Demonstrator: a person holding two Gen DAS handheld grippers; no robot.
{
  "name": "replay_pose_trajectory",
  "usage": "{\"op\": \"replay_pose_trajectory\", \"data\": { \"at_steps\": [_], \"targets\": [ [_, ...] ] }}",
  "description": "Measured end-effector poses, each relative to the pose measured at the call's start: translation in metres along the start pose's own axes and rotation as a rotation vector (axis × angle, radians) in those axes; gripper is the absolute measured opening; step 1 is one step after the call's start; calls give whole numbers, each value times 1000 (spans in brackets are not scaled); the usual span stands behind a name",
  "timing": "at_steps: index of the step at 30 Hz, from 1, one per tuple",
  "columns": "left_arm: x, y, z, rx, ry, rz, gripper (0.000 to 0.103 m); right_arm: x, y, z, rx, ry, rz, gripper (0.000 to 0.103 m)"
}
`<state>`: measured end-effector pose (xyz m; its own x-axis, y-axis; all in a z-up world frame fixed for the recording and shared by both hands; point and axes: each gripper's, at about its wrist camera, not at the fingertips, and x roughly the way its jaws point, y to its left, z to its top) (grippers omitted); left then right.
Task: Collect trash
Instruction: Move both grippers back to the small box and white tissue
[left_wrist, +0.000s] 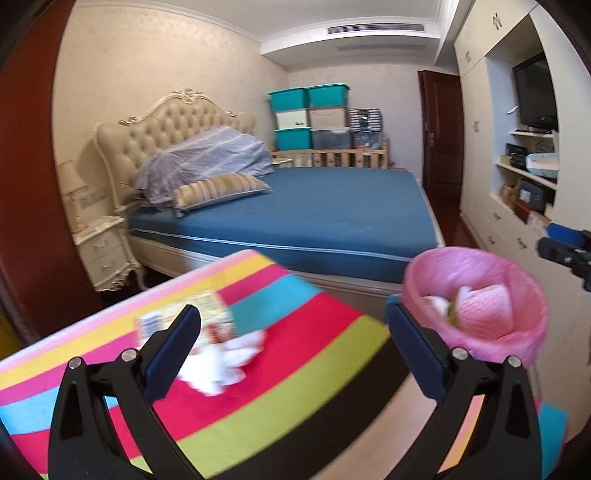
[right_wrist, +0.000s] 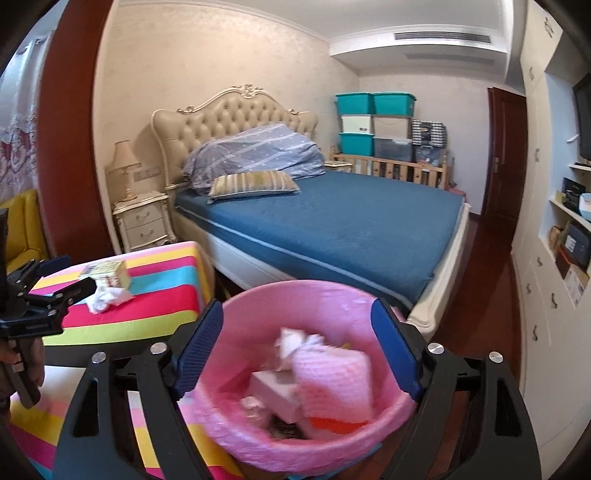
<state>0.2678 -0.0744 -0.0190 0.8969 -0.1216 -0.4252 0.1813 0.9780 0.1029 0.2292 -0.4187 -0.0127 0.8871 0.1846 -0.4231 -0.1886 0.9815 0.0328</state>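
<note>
1. We see our left hand-held gripper (left_wrist: 291, 332) released above the crumpled tissue (left_wrist: 218, 363) on the striped worktop (left_wrist: 295, 376), a small box (right_wrist: 110, 272) just beside.
2. Our right hand-held gripper (right_wrist: 297, 339) hangs released over the pink-lined bin (right_wrist: 258, 439) of trash, beside the bed (right_wrist: 332, 229).

I can read nothing here — no word, brand or number comes out clearly. The small printed box (right_wrist: 110, 272) on my striped tabletop (right_wrist: 162, 295) carries print, but it is too blurred to make out. The labels on the pale storage bins (right_wrist: 356, 123) behind the bed are too small — just dark smudges.
</note>
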Motion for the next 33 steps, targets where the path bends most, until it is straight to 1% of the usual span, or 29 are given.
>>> {"op": "replay_pose_trajectory", "data": {
  "at_steps": [2,4,5,9,12,15,19,22,26,30,33],
  "targets": [
    [-1,18,-6,-1,8,42,98,2,13,-3,-8,8,22,79],
    [-2,34,-12,-5,17,71,98,8,33,-9,-25,26,54,79],
    [-1,46,-16,-9,26,101,98,11,43,-11,-31,32,66,79],
    [-2,78,-29,-22,52,176,98,25,81,-22,-43,66,127,79],
    [0,100,-38,-42,74,216,98,37,109,-27,-70,98,152,79],
    [1,119,-41,-62,97,214,98,49,137,-30,-90,129,185,79],
    [0,140,-42,-52,111,263,98,62,165,-26,-106,165,208,79],
    [-2,154,-46,-46,117,329,98,73,187,-22,-104,192,240,79],
    [-10,176,-49,-115,106,344,98,87,215,-18,-143,212,252,79],
    [-17,190,-53,-190,107,320,98,102,250,-14,-189,217,257,76],
    [-19,197,-55,-226,106,311,98,118,271,-10,-211,239,257,74]
  ]
}}
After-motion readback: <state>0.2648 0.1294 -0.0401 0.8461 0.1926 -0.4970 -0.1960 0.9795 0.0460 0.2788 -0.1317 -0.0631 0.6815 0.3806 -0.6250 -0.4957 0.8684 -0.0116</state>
